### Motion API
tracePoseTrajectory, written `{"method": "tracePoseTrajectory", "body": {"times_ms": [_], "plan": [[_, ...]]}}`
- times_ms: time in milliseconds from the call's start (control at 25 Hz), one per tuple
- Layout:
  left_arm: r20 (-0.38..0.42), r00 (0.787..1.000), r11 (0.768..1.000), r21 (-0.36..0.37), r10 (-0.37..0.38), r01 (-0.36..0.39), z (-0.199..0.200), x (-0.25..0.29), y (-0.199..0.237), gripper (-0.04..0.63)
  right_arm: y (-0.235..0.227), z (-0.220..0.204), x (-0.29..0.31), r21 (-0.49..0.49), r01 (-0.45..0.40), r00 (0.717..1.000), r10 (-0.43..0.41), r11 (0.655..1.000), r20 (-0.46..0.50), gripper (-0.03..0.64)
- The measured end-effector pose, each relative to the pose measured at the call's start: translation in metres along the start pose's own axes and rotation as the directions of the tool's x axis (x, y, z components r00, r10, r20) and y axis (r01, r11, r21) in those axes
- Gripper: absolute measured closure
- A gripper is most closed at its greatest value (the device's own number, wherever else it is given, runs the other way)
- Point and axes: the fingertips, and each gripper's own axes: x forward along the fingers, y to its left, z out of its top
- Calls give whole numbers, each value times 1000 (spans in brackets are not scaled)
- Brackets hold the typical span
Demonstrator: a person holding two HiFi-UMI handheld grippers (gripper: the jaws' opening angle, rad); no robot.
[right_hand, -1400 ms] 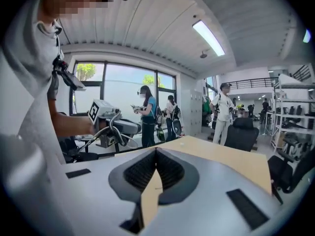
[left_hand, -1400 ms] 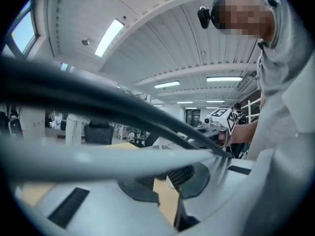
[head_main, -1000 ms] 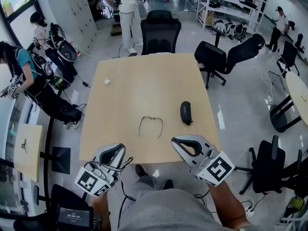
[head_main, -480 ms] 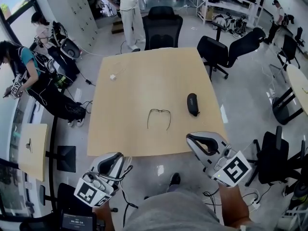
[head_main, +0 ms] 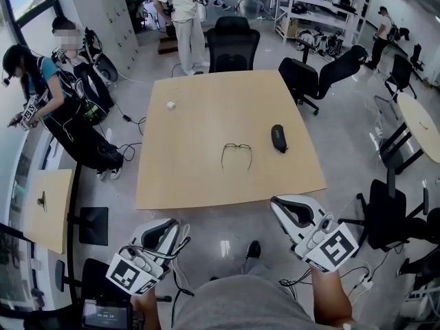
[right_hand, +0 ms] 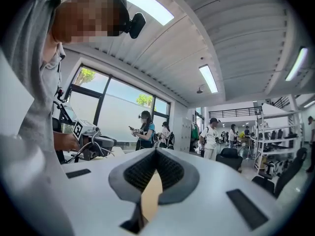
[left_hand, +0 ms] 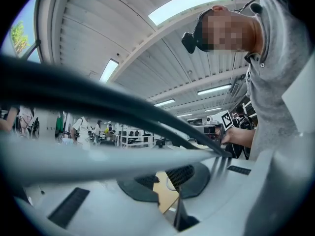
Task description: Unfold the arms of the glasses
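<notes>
The thin dark-framed glasses point(head_main: 236, 155) lie on the light wooden table point(head_main: 206, 115), near its middle, with both arms stretched toward me. Both grippers hang over the floor, off the table's near edge and well short of the glasses. My left gripper point(head_main: 163, 231) is at the lower left, jaws together and empty. My right gripper point(head_main: 289, 210) is at the lower right, also shut with nothing in it. In the left gripper view a blurred cable point(left_hand: 123, 107) crosses in front of the closed left gripper point(left_hand: 170, 178). The right gripper view shows the right gripper point(right_hand: 155, 156) with its pads meeting.
A black glasses case point(head_main: 278, 137) lies right of the glasses; a small white object point(head_main: 172, 105) sits at the table's far left. Office chairs point(head_main: 232, 43) point(head_main: 323, 78) stand behind the table, another point(head_main: 385, 215) to my right. People point(head_main: 41, 95) point(head_main: 184, 12) stand at the left and back.
I have backed away from the table: both grippers have left its near edge and now hang over the floor. The glasses and case have not moved on the table.
</notes>
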Motion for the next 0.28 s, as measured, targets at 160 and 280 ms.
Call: {"method": "tracePoseTrajectory", "body": {"times_ms": [160,280], "plan": [[-1,1000,1000,-10,-3,3,10,-41,-14,572,42,15,-8,-2,0,1000,0,1000,-9,609],[-6,1000,1000,-16,1,-1,12,-69,-25,572,68,22,-16,-2,0,1000,0,1000,-12,609]]}}
